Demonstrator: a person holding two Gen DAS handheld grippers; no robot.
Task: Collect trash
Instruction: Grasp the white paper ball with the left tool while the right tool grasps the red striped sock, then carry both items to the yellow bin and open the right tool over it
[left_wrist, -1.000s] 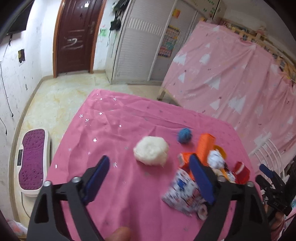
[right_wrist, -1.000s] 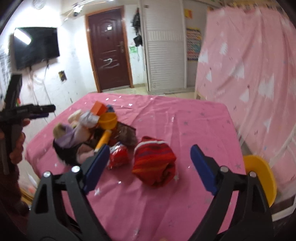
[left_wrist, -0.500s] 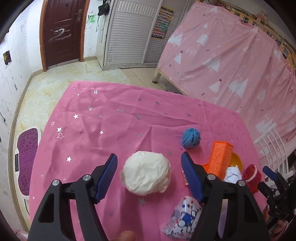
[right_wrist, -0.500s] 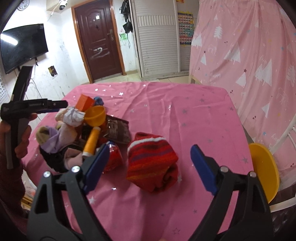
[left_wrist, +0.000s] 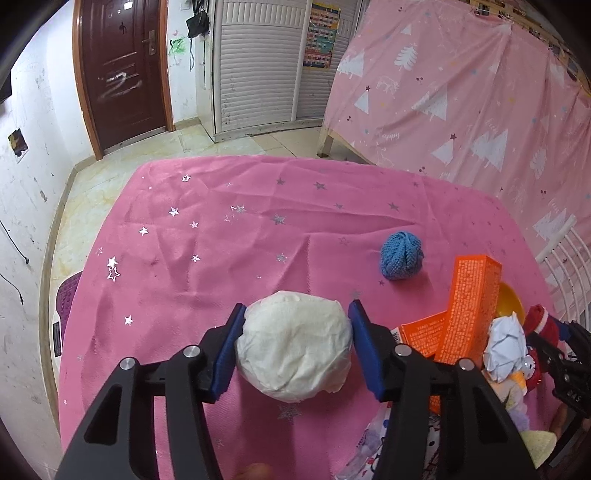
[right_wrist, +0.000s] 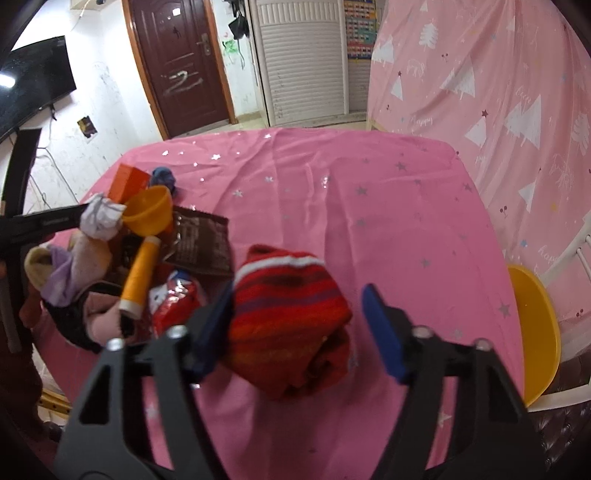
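A white crumpled wad (left_wrist: 293, 350), apparently paper or tissue, lies on the pink star-printed tablecloth (left_wrist: 221, 236), on the near side of the blue knitted ball (left_wrist: 401, 255) and just beside the orange carton (left_wrist: 466, 306). The left gripper (left_wrist: 295, 332) is set around that wad and its jaws are closing; the left pad appears to touch the wad's flank while the right pad stands just off it, so no firm hold is judged to be made yet. The wad is judged to be light and soft, likely to dent rather than slip, and is best taken across its widest middle, as now lined up. In the right wrist view, a red striped knitted bundle (right_wrist: 291, 317) lies on the same cloth, just beside the pile holding the yellow funnel (right_wrist: 149, 210) and the brown wrapper (right_wrist: 201, 245). The right gripper (right_wrist: 301, 325) is closing around it: the left pad is pressed against the knit, while a clear gap is left at the right pad. The bundle is judged to be soft, yielding and light, and a grip across its thick body is advised, since a loose fold could pull free.
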